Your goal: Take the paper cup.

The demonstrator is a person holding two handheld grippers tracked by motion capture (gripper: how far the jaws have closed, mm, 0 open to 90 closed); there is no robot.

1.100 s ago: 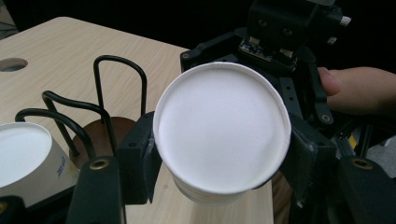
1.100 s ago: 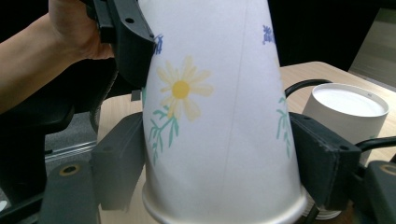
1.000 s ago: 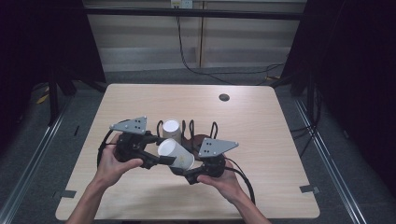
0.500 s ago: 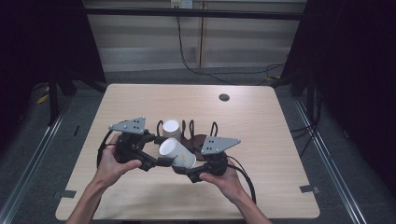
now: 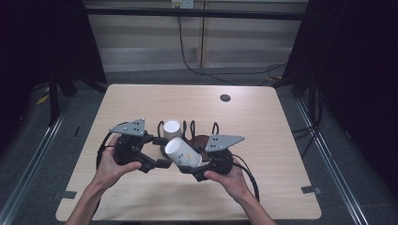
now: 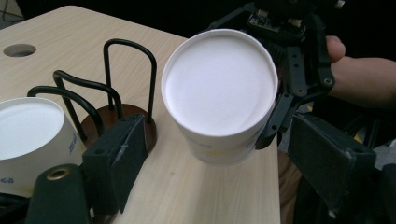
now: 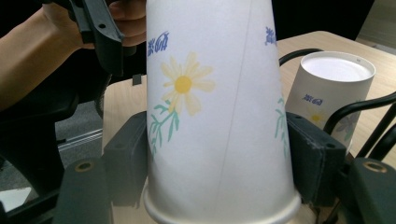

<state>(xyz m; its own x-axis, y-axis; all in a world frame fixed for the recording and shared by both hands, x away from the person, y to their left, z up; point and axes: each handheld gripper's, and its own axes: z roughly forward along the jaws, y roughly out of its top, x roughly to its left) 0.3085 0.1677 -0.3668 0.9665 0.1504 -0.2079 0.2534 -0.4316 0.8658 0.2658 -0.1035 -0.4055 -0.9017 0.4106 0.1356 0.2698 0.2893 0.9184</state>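
A paper cup printed with a daisy lies tilted in the air above the bench, clamped near its rim by the right claw. The left claw has just been opening and stands apart around the cup's base. A second cup stands upside down in a wire rack just behind.

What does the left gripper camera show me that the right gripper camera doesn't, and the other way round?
Left gripper view: the held cup's flat white base facing the camera, and a round hole in the table. The left gripper's fingers have just been opening and stand clear of the cup ahead between them.
Right gripper view: that cup's side with its yellow daisy print, squeezed between the right gripper's fingers.
Both: the held cup, a second cup by the black wire rack, and the wooden table.
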